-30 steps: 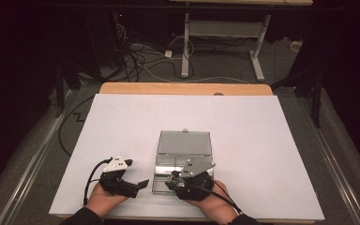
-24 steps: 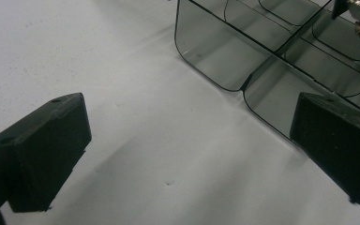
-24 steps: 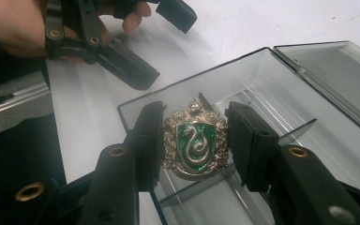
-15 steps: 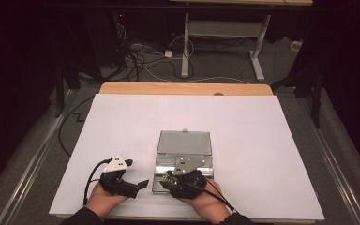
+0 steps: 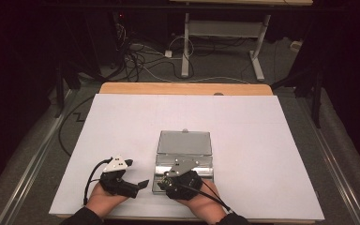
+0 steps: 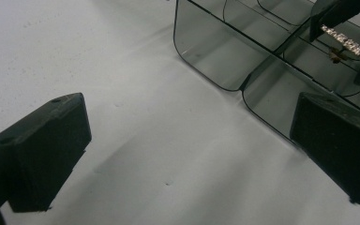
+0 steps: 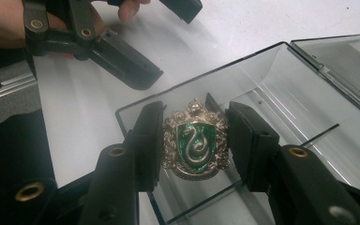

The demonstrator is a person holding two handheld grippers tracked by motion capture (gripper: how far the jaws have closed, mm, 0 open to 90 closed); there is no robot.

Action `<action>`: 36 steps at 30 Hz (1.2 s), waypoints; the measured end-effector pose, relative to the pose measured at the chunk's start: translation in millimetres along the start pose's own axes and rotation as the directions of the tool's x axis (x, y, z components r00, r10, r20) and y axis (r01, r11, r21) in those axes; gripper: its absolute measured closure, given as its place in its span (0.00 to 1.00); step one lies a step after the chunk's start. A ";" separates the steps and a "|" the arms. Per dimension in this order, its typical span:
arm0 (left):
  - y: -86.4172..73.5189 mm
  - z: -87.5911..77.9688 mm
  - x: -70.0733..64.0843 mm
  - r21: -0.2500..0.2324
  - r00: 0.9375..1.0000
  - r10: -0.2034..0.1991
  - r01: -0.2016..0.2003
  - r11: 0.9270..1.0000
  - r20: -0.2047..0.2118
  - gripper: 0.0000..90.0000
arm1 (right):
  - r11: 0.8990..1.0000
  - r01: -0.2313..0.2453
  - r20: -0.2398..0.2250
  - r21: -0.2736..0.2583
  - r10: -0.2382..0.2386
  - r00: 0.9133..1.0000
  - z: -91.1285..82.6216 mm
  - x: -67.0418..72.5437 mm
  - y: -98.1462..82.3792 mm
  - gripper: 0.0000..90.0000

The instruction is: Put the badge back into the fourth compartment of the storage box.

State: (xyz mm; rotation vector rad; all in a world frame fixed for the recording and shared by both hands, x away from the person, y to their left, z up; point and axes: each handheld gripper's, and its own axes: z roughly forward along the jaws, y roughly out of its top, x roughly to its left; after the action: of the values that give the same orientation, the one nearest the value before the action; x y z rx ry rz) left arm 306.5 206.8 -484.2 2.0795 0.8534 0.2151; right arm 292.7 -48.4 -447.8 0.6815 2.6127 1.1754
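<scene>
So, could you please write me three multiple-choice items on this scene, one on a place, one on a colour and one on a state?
1. Where is the crest badge?
A. Between the right gripper's jaws, over the open clear case
B. On the white table, far from the case
C. In the left gripper

2. What colour is the badge's middle field?
A. Red
B. Green
C. Blue

3. How does the left gripper stand?
A. Shut on the badge
B. Shut on the case lid
C. Open, with nothing between its jaws

Answers:
1 A: the right gripper view shows the badge framed by both jaws above the case.
2 B: a green shield with a silver snake sits in a gold-toned frame.
3 C: the left gripper view shows its jaws wide apart over bare table beside the case.
</scene>
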 end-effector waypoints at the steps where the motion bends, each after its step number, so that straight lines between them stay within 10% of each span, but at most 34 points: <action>1: 0.0 0.0 0.0 0.000 1.000 0.001 -0.001 1.000 0.000 0.00 | 1.000 0.003 -0.001 -0.002 -0.003 1.000 0.2 -0.6 0.5 0.65; 16: -0.1 -0.1 0.2 -0.001 1.000 0.000 0.000 1.000 0.001 0.00 | 0.994 -0.095 -0.015 -0.044 0.094 0.995 -18.6 -15.7 -5.1 0.45; 36: -0.1 -0.2 0.6 -0.001 1.000 -0.008 0.008 1.000 -0.001 0.00 | 0.976 -0.165 0.094 -0.139 0.179 0.979 -77.3 -60.5 -64.1 0.18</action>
State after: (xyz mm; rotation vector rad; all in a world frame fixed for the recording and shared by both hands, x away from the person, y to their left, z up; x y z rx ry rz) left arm 306.9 207.3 -484.3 2.0745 0.8624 0.2124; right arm 297.1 -165.5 -444.7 0.9312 2.4046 1.3063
